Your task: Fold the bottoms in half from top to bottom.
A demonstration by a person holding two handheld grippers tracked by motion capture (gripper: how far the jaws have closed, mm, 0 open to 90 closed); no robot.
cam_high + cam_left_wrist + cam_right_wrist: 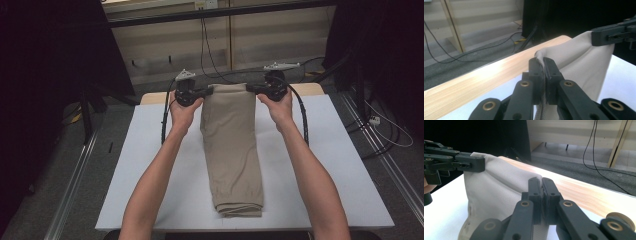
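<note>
A folded pair of beige trousers (233, 145) lies lengthwise down the middle of the white table (140, 165). Its far end is lifted off the table. My left gripper (207, 90) is shut on the far left corner of the cloth, and my right gripper (248, 88) is shut on the far right corner. In the left gripper view my jaws (543, 64) pinch a fold of the beige fabric (579, 65), with the other gripper's jaw (610, 36) clamped on the opposite corner. The right gripper view has my jaws (542, 185) closed on the cloth (499, 192), and the other gripper (456, 161) beyond it.
A pale wooden strip (150, 98) runs along the table's far edge. Black cables (165, 120) trail from both grippers over the table sides. Dark curtains (45, 60) hang at both sides, and cables (207, 55) lie on the grey floor behind.
</note>
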